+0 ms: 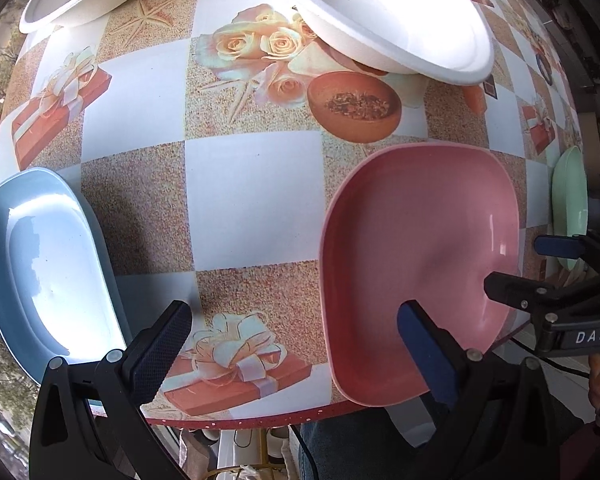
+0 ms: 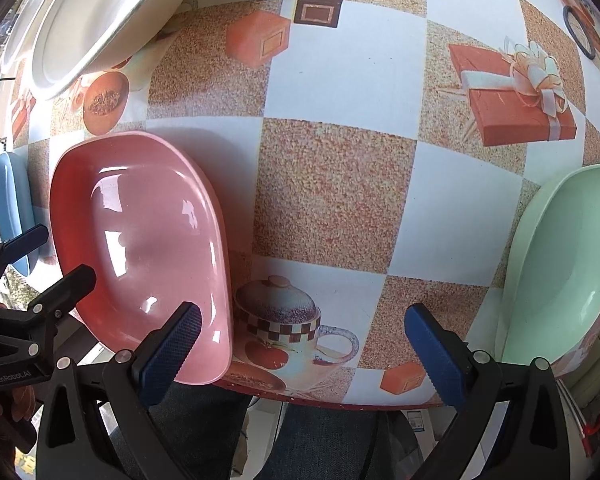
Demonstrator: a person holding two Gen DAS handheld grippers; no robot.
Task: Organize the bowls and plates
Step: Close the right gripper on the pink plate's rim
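The tabletop [image 1: 252, 200] is wearing a shiny cloth with white squares and sandy brown squares. Pictures are sitting on the cloth: red gift boxes with bows, pale roses, starfish, a brown bowl and a little teapot. A dark red band with tiny white dots is running along the near edge of the tabletop. Bright light is shining down onto it and making the white squares glow. Left of the tabletop, something green and leafy is showing, but it is too blurry to tell more. Under the near edge, the space is looking dim.
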